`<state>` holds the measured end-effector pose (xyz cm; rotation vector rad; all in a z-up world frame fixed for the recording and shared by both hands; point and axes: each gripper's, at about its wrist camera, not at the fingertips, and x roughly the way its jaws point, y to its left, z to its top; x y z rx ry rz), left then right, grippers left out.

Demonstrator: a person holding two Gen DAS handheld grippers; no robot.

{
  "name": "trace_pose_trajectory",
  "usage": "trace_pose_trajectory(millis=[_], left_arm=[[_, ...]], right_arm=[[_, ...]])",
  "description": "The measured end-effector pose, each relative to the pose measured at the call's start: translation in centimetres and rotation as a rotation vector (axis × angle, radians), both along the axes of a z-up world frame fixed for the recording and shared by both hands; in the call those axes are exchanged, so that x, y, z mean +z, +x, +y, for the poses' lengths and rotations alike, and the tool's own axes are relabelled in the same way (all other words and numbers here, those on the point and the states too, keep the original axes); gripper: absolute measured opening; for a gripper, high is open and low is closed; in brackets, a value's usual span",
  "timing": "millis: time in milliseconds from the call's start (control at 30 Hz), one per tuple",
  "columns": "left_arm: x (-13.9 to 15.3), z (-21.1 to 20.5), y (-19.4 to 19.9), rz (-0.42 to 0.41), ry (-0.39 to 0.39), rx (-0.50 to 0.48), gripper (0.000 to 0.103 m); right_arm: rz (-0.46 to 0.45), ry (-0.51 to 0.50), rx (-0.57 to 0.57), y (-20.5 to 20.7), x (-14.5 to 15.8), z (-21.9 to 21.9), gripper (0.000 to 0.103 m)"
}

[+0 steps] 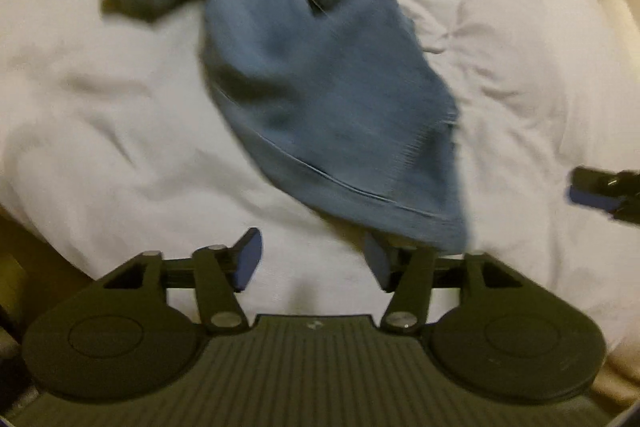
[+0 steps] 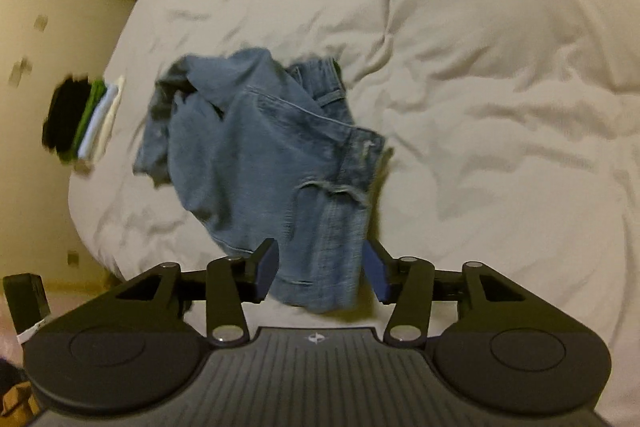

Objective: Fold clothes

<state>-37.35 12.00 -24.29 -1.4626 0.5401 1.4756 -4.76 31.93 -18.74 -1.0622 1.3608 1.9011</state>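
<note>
On the rumpled white bed (image 2: 480, 87), blue jeans (image 2: 272, 155) lie between the gaping right claw (image 2: 320, 273), seemingly ungripped; left claw (image 1: 316, 261) likewise released.

You've got a bed with a wrinkly white duvet (image 2: 480, 67), crumpled blue jeans (image 2: 272, 163) lying on it and a folded clothes stack (image 2: 96, 119) near its edge.
</note>
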Motion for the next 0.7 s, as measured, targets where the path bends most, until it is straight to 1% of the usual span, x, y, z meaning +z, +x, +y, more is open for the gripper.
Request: trace_pose_trajectory(millis=[67, 133, 167, 233, 267, 333, 367, 400, 433, 467, 500, 533, 600, 700], left_arm=[[-1.0, -0.7, 2.8, -0.069, 0.026, 0.122, 0.057], [-1.9, -0.9, 5.0, -0.123, 0.060, 0.230, 0.061], [-2.3, -0.7, 5.9, -0.137, 0.075, 0.278, 0.062], [-3.3, -0.4, 7.1, -0.143, 0.096, 0.357, 0.069], [-4.0, -0.1, 7.4, -0.139, 0.094, 0.403, 0.069], [-5.3, 0.3, 7.6, -0.162, 0.101, 0.477, 0.068], [-6.1, 0.5, 7.8, -0.179, 0.105, 0.512, 0.064], [-6.6, 0.8, 7.9, -0.197, 0.113, 0.535, 0.037], [-7.1, 1.0, 8.0, -0.215, 0.121, 0.557, 0.019], [-6.9, 1.2, 8.1, -0.208, 0.130, 0.567, 0.013], [-5.8, 1.0, 8.3, -0.175, 0.157, 0.568, 0.007], [-4.7, 0.8, 8.4, -0.141, 0.186, 0.568, 0.007], [-0.8, -1.8, 8.5, -0.043, 0.272, 0.589, 0.007], [3.0, -8.0, 7.4, 0.077, 0.300, 0.708, 0.008]], right_arm=[[-0.012, 0.000, 0.064, 1.1, -0.6, 1.6, 0.051], [-0.023, 0.005, 0.118, 2.4, -1.0, 3.1, 0.054], [-0.031, 0.008, 0.131, 3.1, -1.2, 3.7, 0.054], [-0.040, 0.004, 0.148, 4.2, -2.0, 5.0, 0.054], [-0.043, -0.004, 0.154, 4.6, -2.7, 5.5, 0.054], [-0.050, -0.019, 0.165, 5.1, -3.9, 6.2, 0.054], [-0.054, -0.028, 0.171, 5.3, -4.5, 6.5, 0.054], [-0.054, -0.039, 0.178, 5.3, -5.0, 6.6, 0.054], [-0.050, -0.051, 0.190, 5.2, -5.5, 6.7, 0.054], [-0.047, -0.062, 0.201, 5.0, -5.9, 6.8, 0.054], [-0.045, -0.073, 0.215, 4.8, -6.3, 6.9, 0.054], [-0.045, -0.079, 0.233, 4.4, -6.7, 7.0, 0.054], [-0.037, -0.082, 0.267, 3.5, -6.9, 7.2, 0.054], [-0.010, -0.080, 0.313, 2.2, -7.1, 7.7, 0.054]])
